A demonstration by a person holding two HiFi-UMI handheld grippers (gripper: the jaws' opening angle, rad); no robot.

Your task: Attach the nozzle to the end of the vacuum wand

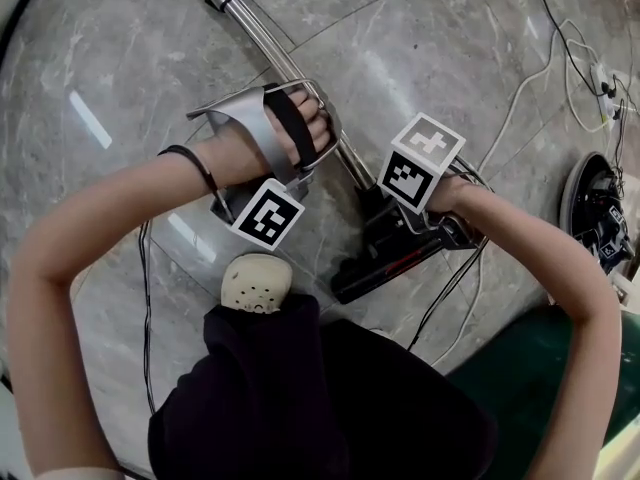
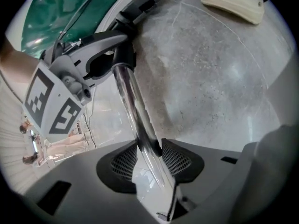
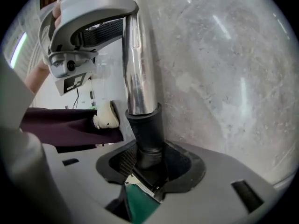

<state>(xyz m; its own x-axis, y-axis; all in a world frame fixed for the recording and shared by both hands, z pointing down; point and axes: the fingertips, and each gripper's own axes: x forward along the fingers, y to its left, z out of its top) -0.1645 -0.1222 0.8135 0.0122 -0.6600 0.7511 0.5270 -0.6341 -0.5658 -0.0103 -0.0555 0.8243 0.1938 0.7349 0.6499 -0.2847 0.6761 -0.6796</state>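
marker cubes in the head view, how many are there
2: one marker cube left of the vacuum wand, the other right of it, by the nozzle.

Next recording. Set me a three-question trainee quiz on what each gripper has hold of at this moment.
1. True or false: the left gripper is clamped on the chrome wand.
2. The right gripper is closed on: A) a brush, B) the nozzle's black neck, C) nothing.
3. Fill in: from the nozzle, the wand runs toward the head view's upper ____.
Key: 1 true; 2 B; 3 left.
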